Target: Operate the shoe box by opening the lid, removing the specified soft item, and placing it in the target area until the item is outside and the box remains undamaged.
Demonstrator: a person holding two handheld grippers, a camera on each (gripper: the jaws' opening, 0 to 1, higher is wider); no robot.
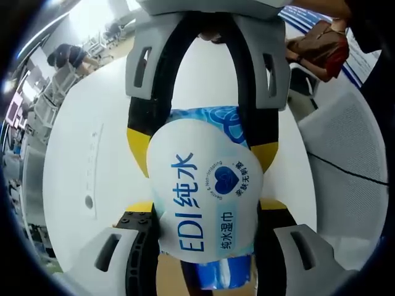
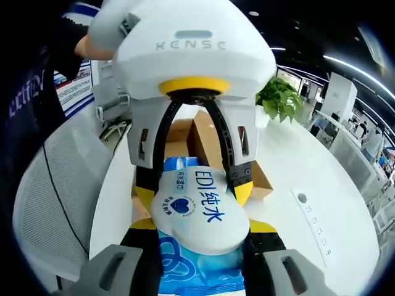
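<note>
- Nearest the lens in both views is a soft blue-and-white plastic pack of wet wipes (image 1: 207, 197) (image 2: 197, 216) with a white oval label (printed "EDI" in blue), held up in the air above the round white table (image 1: 86, 154) (image 2: 321, 209).
- Left gripper (image 1: 207, 243), grey-bodied with black yellow-tipped jaws, is clamped on one end of the pack; it faces the right gripper view from just beyond the pack (image 2: 197, 179).
- Right gripper (image 2: 200, 237) is clamped on the opposite end, and it comes into the left gripper view from the top (image 1: 203, 145).
- Behind the pack, an open brown cardboard shoe box (image 2: 200, 139) sits on the table.
- Beyond the box stands a green potted plant (image 2: 279, 98).
</note>
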